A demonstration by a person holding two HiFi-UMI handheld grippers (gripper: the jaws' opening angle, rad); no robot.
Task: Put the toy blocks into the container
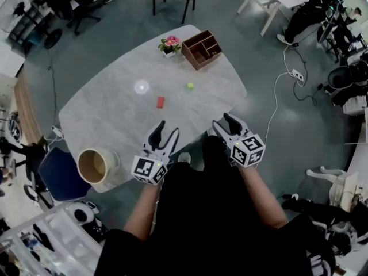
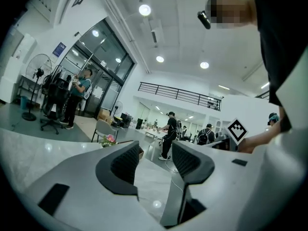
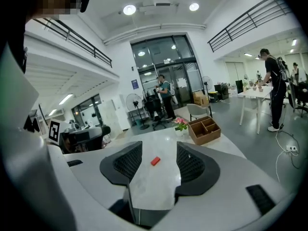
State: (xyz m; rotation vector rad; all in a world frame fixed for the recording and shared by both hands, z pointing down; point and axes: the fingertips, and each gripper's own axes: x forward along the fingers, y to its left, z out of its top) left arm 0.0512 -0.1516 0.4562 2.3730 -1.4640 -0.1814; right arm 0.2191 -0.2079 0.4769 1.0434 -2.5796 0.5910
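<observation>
While both tools hung over the near edge of the table (image 1: 109, 114), neither held anything. The left gripper (image 1: 169, 128) had its jaws parted on empty air, and the right gripper (image 1: 223, 121) was likewise released, jaws apart. A round tub (image 1: 95, 150) sat at the table's near-left corner, left of the left gripper.

Farther out, the red block (image 1: 160, 102) lay flat on bare tabletop, ahead of and between the two grippers and well apart from either. The right gripper view framed it in the gap between the jaws. Beyond it to the right lay the smaller green block (image 1: 190, 85).

Both blocks looked light, rigid and probably smooth-sided, so a pinch across the red block's short flat sides should hold best.

At the far edge a wooden compartment box (image 1: 190, 57) stood beside a flower pot (image 1: 169, 45). Which vessel served as the container, I could not tell.
</observation>
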